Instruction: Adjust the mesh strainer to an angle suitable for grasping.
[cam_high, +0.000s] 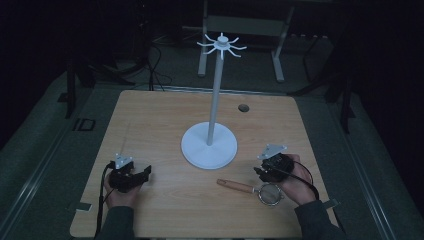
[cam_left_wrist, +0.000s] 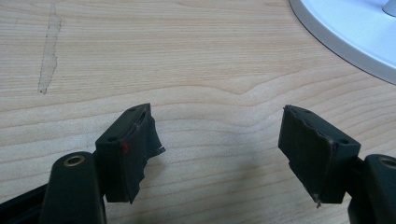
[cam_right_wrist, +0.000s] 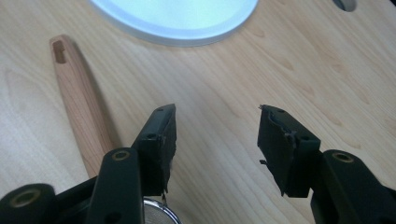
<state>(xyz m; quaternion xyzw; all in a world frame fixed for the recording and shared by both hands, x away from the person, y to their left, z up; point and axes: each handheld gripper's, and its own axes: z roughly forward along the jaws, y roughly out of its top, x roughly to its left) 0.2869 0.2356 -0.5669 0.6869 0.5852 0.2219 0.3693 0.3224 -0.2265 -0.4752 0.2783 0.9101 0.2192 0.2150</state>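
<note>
Two grippers are sitting low over the near part of the wooden table (cam_high: 165, 115), one in each of the person's hands. In the high view the right gripper (cam_high: 259, 171) is hovering just above a small strainer (cam_high: 270, 193), whose mesh bowl is lying beside the person's right hand (cam_high: 296, 184) and whose wooden handle (cam_high: 235, 185) is pointing left across the table. In the right gripper view its jaws are standing wide apart with nothing but bare wood between them; the handle (cam_right_wrist: 79, 98) is running up the table just outside the left jaw, not touching it, and the metal rim of the bowl (cam_right_wrist: 159, 211) is peeking out beneath that same jaw. So the strainer is lying beside and under the fingers (cam_right_wrist: 161, 140), not between them.

Over on the other side, the left gripper (cam_high: 142, 176) is resting near the front left of the table, well apart from the strainer. In the left gripper view its jaws are likewise gaping, holding nothing.

Farther back, a white stand (cam_high: 209, 145) is rising from a round base at the table's middle, with hooks radiating at its top. Its base edge (cam_right_wrist: 177, 23) is lying beyond the handle's far end.
</note>
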